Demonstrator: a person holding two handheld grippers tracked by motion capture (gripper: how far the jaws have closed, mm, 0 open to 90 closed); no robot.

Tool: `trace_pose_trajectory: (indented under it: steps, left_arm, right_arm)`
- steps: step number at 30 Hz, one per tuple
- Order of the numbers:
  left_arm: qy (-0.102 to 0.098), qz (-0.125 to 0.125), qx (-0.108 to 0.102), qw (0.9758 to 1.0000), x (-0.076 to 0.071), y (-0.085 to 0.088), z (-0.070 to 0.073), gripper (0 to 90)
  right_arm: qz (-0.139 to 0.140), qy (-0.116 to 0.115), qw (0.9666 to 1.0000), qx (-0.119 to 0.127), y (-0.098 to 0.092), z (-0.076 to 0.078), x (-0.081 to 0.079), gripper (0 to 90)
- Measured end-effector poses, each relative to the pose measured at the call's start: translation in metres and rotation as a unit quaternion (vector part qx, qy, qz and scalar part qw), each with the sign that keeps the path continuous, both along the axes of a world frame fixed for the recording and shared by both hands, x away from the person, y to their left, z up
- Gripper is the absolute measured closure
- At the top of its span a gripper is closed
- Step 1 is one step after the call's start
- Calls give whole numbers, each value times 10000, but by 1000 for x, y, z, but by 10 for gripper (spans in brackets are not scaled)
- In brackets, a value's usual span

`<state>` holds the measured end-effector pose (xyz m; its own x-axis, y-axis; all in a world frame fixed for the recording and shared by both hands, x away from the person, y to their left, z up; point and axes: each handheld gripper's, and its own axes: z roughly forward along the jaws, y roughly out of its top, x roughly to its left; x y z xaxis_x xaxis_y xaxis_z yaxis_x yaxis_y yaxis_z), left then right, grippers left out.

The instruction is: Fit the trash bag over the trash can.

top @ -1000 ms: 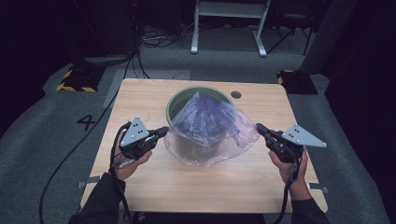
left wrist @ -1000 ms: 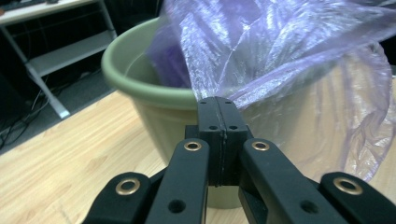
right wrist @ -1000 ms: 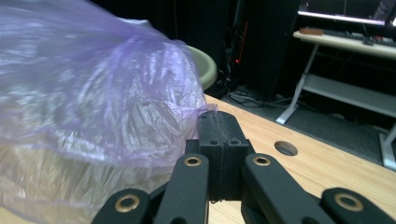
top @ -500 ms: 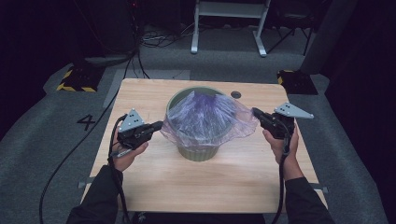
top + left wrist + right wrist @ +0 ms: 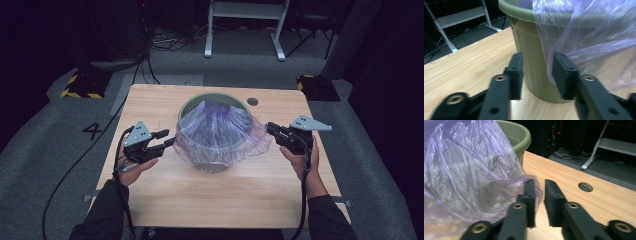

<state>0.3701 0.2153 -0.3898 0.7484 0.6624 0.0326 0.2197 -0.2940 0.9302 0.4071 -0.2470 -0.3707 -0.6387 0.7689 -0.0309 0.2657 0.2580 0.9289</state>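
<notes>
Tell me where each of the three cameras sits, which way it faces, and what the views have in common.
High view: above the person's side, looking forward and down on the wooden table; forearms, left gripper and right gripper show.
Left gripper view: rides the left gripper, facing the green bin; own black jaws apart.
Right gripper view: rides the right gripper, facing the purple bag; own jaws slightly apart.
Shared: all show the bin, bag and table.

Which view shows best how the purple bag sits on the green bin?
The high view: the purple bag drapes over the green bin's near rim, far rim bare. The left gripper view shows one hanging edge against the wall; the right gripper view shows crinkled film beside the rim.
</notes>
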Motion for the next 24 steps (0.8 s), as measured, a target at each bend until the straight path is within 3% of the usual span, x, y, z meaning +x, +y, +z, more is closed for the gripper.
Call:
trace_pose_trajectory:
  steps: [2,3,4,6,8,10,13,16,18,20,22,24]
  left_arm:
    - [-27,-23,-23,10000,-4,0,1,470]
    - [-45,-11,8,10000,-7,0,3,470]
    - [-57,-57,1,10000,-10,0,4,374]
    - [-112,-258,-60,9996,-18,-2,8,346]
    - [-150,-294,-46,9994,-21,-3,10,292]
    - [-209,-404,-35,9990,-26,-6,14,273]
    - [-320,-508,39,9982,-30,-15,21,277]
    - [-402,-473,126,9980,-29,-22,25,326]
    - [-500,-362,319,9976,-26,-28,26,415]
    - [-473,-336,464,9972,-22,-31,24,534]
    - [-494,-301,453,9973,-21,-32,24,641]
    - [-523,-348,351,9974,-20,-31,24,690]
  right_arm:
    - [-16,-69,10000,-26,-2,3,-6,676]
    - [-16,-69,10000,-26,-2,3,-6,676]
    - [-23,-97,9999,-75,-4,5,-12,545]
    - [36,-161,9998,-93,-8,7,-19,475]
    - [74,-265,9995,-131,-12,10,-26,398]
    - [78,-312,9993,-182,-14,10,-29,376]
    - [358,-417,9976,-415,-17,13,-39,316]
    - [451,-596,9953,-613,-18,15,-46,303]
    - [478,-660,9942,-703,-20,17,-51,308]
    - [593,-640,9925,-855,-22,20,-52,317]
    - [692,-641,9903,-1017,-24,24,-52,309]
    - [899,-619,9889,-1011,-25,27,-54,287]
